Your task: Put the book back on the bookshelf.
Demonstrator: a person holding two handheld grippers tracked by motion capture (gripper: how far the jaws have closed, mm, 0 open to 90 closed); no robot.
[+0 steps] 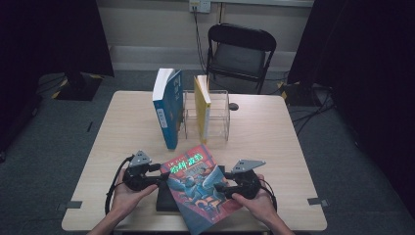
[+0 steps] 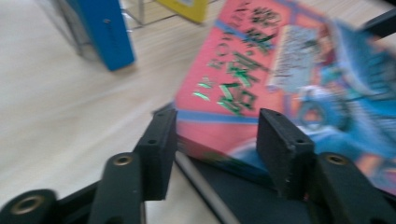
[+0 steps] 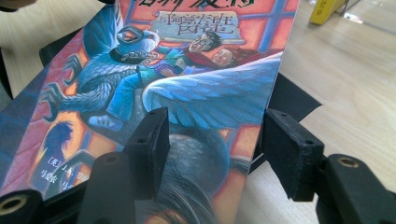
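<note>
High view: at the near edge of the pale wooden tabletop (image 1: 274, 127), a person's two hands bring the left gripper (image 1: 157, 180) and the right gripper (image 1: 219, 186) in on a red-and-blue illustrated paperback (image 1: 198, 188). The book lies skewed on a flat black slab (image 1: 165, 200), one corner overhanging the table's front edge. Beyond it stands a clear acrylic book rack (image 1: 218, 117) with a yellow book (image 1: 201, 107) upright inside and a blue book (image 1: 169, 110) leaning against its left side.

Left gripper view: the jaws stand spread on either side of the paperback's (image 2: 280, 79) near corner, one beside its edge, the other over the cover; the blurred picture shows no pad pressing on it. The blue book's (image 2: 105, 32) foot sits well beyond.

Right gripper view: the jaws stand apart, one lying over the cover's painted wing (image 3: 210, 98), the other just off the book's edge above the tabletop (image 3: 345, 88), with no pinch evident.

The step appears to be lifting the book to shelve it. Done well, each pair of jaws would likely bite deep across an edge before rising, both hands keeping level so the soft cover neither sags nor slips, then tipping it upright toward the rack's free slot.
</note>
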